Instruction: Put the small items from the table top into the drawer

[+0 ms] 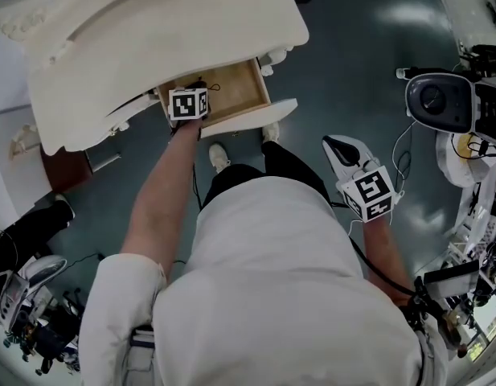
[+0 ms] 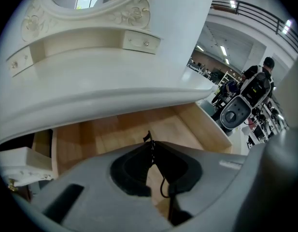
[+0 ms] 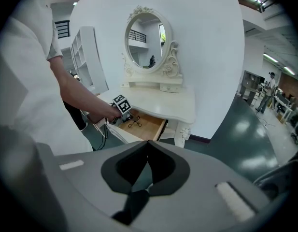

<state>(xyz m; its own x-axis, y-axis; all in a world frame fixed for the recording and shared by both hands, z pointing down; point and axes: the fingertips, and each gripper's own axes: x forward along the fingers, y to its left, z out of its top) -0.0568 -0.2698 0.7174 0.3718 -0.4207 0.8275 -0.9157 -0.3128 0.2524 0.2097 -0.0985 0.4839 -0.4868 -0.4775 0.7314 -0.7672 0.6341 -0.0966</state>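
Note:
The white dressing table (image 1: 151, 39) has its wooden drawer (image 1: 235, 91) pulled out. My left gripper (image 1: 199, 87) reaches into that drawer. In the left gripper view, the left gripper (image 2: 149, 144) is shut on a thin black cord-like item (image 2: 163, 187), which hangs over the drawer floor (image 2: 115, 134). The right gripper view shows the black item (image 3: 134, 123) lying partly on the drawer bottom (image 3: 149, 125) ahead of the left gripper's marker cube (image 3: 121, 104). My right gripper (image 1: 330, 141) is held away over the dark floor. The right gripper (image 3: 148, 146) is shut with nothing in it.
An oval mirror (image 3: 145, 33) and small upper drawers (image 2: 139, 41) stand at the back of the table top (image 3: 163, 100). The drawer front (image 1: 248, 121) juts toward my feet (image 1: 219, 155). A white machine with a round lens (image 1: 436, 99) stands at the right, and more equipment (image 1: 30, 296) at the lower left.

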